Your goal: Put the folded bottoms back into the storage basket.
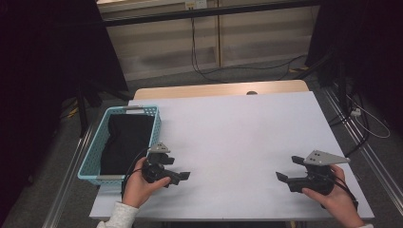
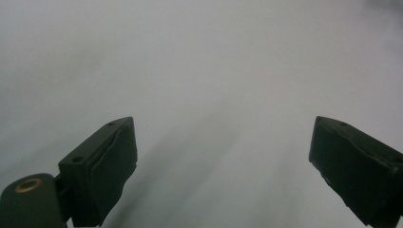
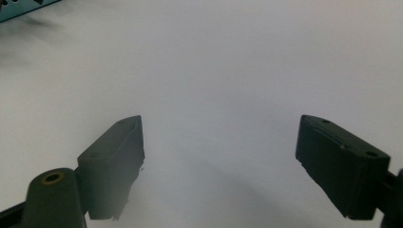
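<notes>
1. Landmark: the blue basket [image 1: 93, 151] sits at the left edge of the white table [image 1: 228, 137], with a black cloth [image 1: 127, 142] lying inside it and filling most of the bottom.
2. The left gripper [image 1: 183, 175] is just beside the basket's near right corner, low over the table and pointing away from the basket toward the table's middle.
3. The left hand [image 1: 139, 183] wraps the gripper's body from below and behind; its wrist sits below the basket's near end and a pale sleeve comes in from the bottom edge.
4. The grey plate on top of the left gripper faces up, so the hand is held roughly level, not rolled.
5. In the left gripper view the jaws of the left gripper [image 2: 223, 156] stand wide apart, with nothing but bare table between them.
6. The right gripper [image 1: 288, 168] is well apart from the basket, near the table's opposite side, pointing back toward the basket.
7. The right hand [image 1: 335, 197] grips it from behind and below at the table's near right corner, grey plate up, held level.
8. In the right gripper view the jaws of the right gripper [image 3: 221, 152] are wide apart and empty, and the basket's rim [image 3: 28, 10] shows in the top left corner.
9. Neither gripper touches the basket or the cloth.
</notes>
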Tool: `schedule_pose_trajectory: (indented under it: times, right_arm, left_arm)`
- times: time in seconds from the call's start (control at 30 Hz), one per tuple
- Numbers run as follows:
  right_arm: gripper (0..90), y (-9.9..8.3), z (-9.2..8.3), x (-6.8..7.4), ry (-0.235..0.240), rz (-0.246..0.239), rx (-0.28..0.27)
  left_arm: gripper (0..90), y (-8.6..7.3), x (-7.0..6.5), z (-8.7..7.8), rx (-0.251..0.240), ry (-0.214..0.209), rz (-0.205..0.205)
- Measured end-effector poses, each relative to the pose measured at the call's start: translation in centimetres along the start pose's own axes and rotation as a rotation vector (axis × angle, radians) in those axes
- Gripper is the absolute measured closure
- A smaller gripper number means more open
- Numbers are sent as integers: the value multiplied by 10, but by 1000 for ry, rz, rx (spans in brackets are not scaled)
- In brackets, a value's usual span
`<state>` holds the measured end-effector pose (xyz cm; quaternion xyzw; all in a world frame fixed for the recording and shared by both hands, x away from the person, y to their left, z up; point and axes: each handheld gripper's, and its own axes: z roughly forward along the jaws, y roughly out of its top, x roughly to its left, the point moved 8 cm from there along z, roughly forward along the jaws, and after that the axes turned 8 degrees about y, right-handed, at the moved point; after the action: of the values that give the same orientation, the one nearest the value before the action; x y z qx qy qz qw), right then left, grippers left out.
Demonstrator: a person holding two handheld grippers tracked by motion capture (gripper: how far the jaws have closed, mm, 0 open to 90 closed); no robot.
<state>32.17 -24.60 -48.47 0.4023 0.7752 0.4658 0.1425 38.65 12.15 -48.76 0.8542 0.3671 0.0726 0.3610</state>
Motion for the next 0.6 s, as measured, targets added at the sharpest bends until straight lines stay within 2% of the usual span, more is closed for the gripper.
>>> schedule_pose_trajectory:
  times: [0.3, 0.4, 0.6]
  right_arm:
    - [151, -4, -1, -4, -12, 9, 2]
    - [151, -4, -1, -3, -9, 4, 5]
    - [151, -6, 1, -1, -4, -1, 14]
  left_arm:
    - [84, -3, 2, -6, -24, -5, 22]
    - [85, -1, 2, -8, -37, -6, 14]
    - [83, -1, 1, -8, -26, -6, 23]
